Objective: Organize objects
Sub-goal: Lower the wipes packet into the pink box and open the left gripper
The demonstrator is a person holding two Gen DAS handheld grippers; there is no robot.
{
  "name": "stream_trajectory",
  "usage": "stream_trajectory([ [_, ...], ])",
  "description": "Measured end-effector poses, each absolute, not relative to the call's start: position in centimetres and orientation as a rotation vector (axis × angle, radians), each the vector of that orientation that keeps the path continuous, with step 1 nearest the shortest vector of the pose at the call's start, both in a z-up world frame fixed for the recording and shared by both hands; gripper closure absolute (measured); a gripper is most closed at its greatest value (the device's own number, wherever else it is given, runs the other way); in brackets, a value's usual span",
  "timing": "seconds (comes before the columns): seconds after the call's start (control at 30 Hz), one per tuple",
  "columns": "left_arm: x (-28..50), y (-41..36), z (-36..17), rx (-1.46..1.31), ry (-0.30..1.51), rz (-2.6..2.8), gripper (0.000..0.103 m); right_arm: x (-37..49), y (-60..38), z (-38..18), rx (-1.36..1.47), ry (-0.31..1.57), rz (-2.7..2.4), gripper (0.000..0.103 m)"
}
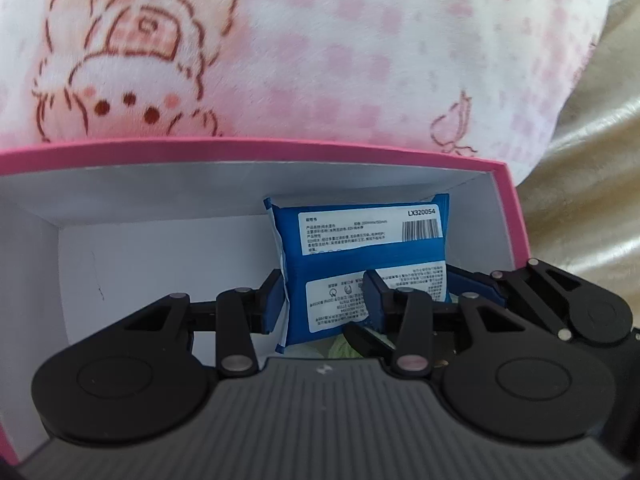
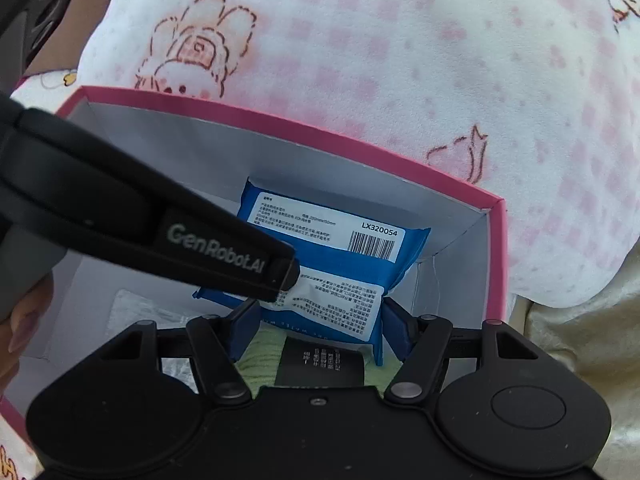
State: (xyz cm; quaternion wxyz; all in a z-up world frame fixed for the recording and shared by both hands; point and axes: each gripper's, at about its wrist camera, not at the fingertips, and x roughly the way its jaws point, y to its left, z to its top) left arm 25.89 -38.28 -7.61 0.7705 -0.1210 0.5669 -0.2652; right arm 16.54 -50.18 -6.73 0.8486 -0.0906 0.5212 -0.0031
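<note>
A blue wet-wipe packet (image 1: 360, 256) with white labels and a barcode lies inside a pink-rimmed box (image 1: 280, 152) with a white interior, against its far right corner. It also shows in the right wrist view (image 2: 332, 256), inside the box (image 2: 492, 240). My left gripper (image 1: 326, 304) is down in the box, its fingers partly apart with the packet's left part between them. My right gripper (image 2: 316, 320) is open, its blue pads on either side of the packet's near end. The left gripper's black body (image 2: 160, 232) crosses the right wrist view over the packet.
A light green cloth (image 2: 260, 356) and a black card with white text (image 2: 320, 364) lie in the box under the packet. A clear plastic bag (image 2: 136, 312) lies at the box's left. The box rests on a pink-and-white cartoon blanket (image 1: 320, 40); beige fabric (image 1: 592, 200) is on the right.
</note>
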Motion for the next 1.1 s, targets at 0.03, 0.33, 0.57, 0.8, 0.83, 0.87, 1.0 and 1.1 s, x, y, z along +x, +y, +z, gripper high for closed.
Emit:
stream_trajectory([
  [0.03,26.0,-38.2,-7.8,-0.273,1.237,-0.571,0.063,16.7,-50.1,-6.9,-0.192,1.109,-0.013,0.035],
  [0.33,25.4,-37.6,-7.1,-0.253,1.206,-0.564,0.056,15.9,-49.8,-6.2,-0.215,1.068,-0.102,0.034],
  [0.57,24.3,-36.8,-4.0,-0.203,1.157,-0.605,0.056,13.0,-51.1,-3.5,-0.067,0.971,-0.094,0.036],
  [0.8,22.9,-36.1,-1.0,-0.134,1.123,-0.652,0.056,10.1,-49.5,-0.9,0.011,0.911,-0.016,0.036],
  [0.83,22.8,-35.9,-0.5,-0.120,1.120,-0.660,0.056,10.1,-49.2,-0.8,0.020,0.906,-0.008,0.036],
  [0.87,22.4,-35.8,0.0,-0.102,1.114,-0.673,0.056,9.9,-49.0,-0.5,0.028,0.900,-0.003,0.036],
  [1.0,21.0,-34.8,1.3,-0.072,1.121,-0.709,0.056,8.1,-48.1,0.3,0.057,0.886,0.008,0.036],
  [1.1,19.9,-33.5,2.0,-0.050,1.124,-0.717,0.056,6.7,-47.4,1.3,0.081,0.875,0.003,0.036],
])
